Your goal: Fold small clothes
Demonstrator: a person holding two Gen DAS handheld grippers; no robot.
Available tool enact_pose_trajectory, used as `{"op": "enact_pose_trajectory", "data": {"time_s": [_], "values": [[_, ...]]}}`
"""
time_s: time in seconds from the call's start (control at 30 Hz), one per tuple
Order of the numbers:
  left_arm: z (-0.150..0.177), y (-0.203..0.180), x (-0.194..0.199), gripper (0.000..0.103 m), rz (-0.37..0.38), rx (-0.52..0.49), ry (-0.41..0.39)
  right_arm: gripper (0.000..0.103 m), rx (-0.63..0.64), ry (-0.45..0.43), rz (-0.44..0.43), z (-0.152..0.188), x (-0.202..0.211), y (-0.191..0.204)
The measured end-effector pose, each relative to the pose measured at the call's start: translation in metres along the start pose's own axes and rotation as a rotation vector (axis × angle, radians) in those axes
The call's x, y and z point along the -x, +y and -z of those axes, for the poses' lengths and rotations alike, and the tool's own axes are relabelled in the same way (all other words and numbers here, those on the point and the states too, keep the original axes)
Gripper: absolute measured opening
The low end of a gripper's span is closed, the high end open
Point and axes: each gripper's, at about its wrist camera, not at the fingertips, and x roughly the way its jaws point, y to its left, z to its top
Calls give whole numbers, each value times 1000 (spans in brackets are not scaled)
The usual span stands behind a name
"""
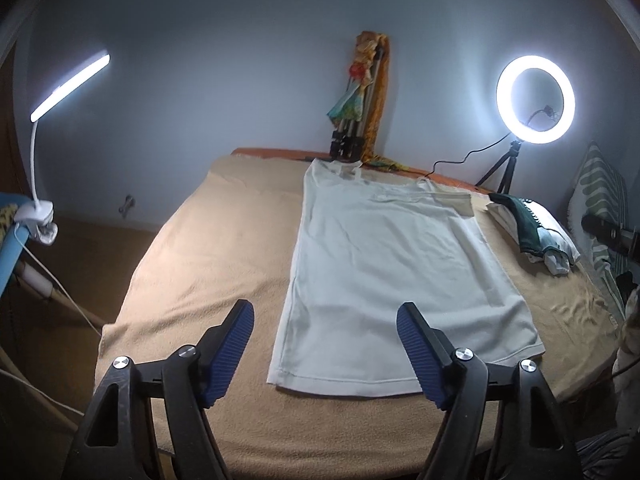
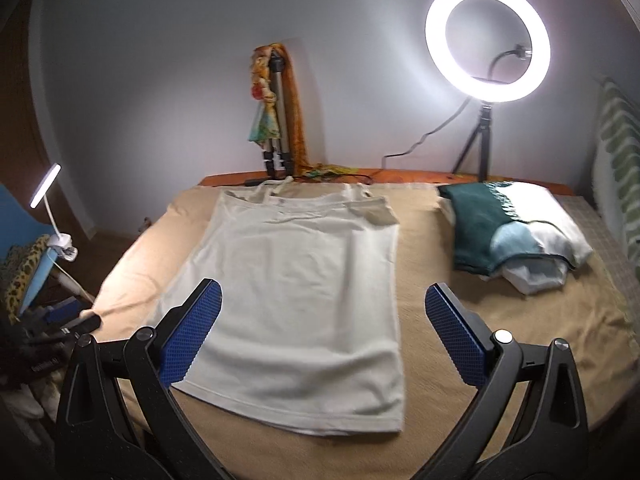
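A pale cream sleeveless top (image 1: 384,264) lies flat on a tan blanket (image 1: 200,264), straps at the far end, hem nearest me. It also shows in the right wrist view (image 2: 296,300). My left gripper (image 1: 326,326) is open and empty, held above the hem's left part. My right gripper (image 2: 324,312) is open and empty, above the top's lower half, its left finger (image 2: 192,332) over the left edge.
A pile of folded clothes, dark green on top (image 2: 504,228), lies at the right of the blanket (image 2: 500,328). A ring light on a tripod (image 2: 486,44) and a draped tripod (image 2: 276,120) stand at the back. A clip lamp (image 1: 68,84) is at the left.
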Motion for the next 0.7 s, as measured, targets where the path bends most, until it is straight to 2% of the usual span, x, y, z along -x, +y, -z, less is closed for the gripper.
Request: {"op": "enact_pose_trajectory", "data": {"time_s": [0.03, 0.1, 0.23, 0.43, 0.57, 0.7], "values": [[1, 6, -5, 72, 7, 18, 23, 103, -6, 11, -23, -7, -7, 4], [4, 15, -15, 60, 20, 60, 69, 100, -19, 33, -72, -22, -23, 13], [10, 28, -34, 41, 32, 94, 146, 79, 2, 100, -159, -49, -61, 44], [21, 46, -64, 39, 59, 162, 264, 66, 54, 170, -243, -75, -112, 94], [28, 47, -77, 39, 59, 166, 310, 66, 55, 231, -272, -85, -155, 118], [29, 50, -89, 38, 76, 184, 342, 65, 57, 293, -258, -95, -202, 136]]}}
